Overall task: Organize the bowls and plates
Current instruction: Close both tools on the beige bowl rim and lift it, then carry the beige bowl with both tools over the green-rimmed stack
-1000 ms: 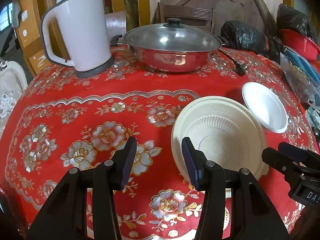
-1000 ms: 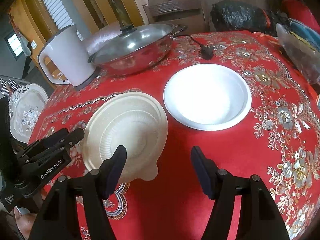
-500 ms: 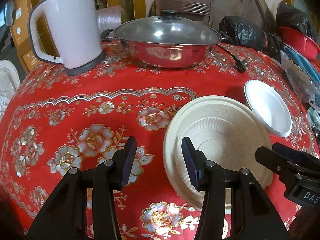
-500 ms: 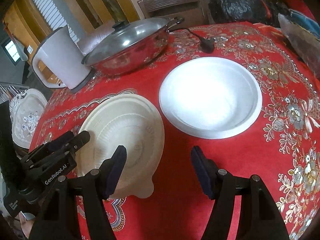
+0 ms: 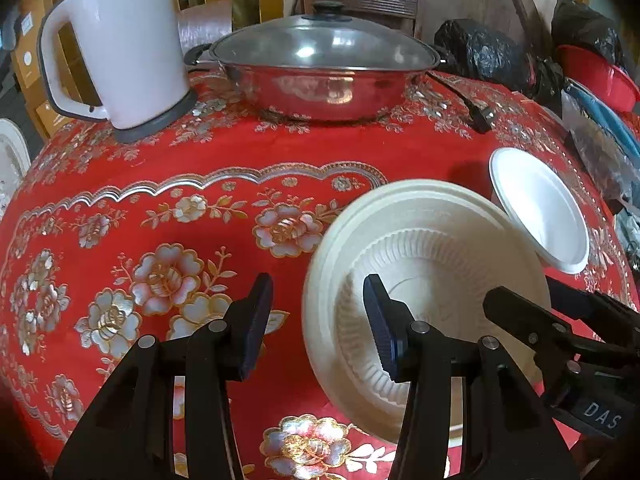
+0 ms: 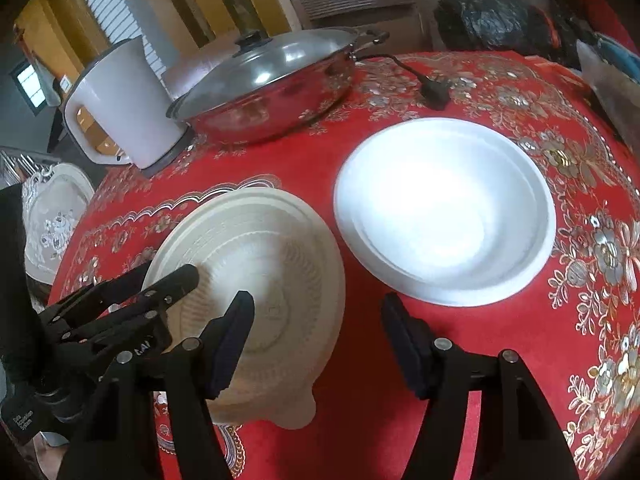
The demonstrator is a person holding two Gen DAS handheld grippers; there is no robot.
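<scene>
A ribbed cream bowl (image 5: 436, 240) sits on the red flowered tablecloth (image 5: 160, 208), with a white foam bowl (image 6: 444, 208) just to its right. My left gripper (image 5: 318, 320) is open over the cream bowl's left rim, one finger above the inside and the other outside it. In the right wrist view my right gripper (image 6: 320, 340) straddles the same bowl's right rim. Its jaws are closing, and the pads do not touch the rim. Each gripper shows at the edge of the other's view.
A white kettle (image 5: 124, 40) and a lidded steel pan (image 5: 320, 68) stand at the back of the table, with a black plug (image 6: 434, 90) beside the pan. Black bags (image 5: 480, 52) and a red basin (image 5: 600, 80) lie behind at the right. An ornate white tray (image 6: 52, 216) sits off the table's left.
Both grippers have come forward and lower toward the cream bowl, which now looks larger. The right gripper's fingers stand slightly closer together.
</scene>
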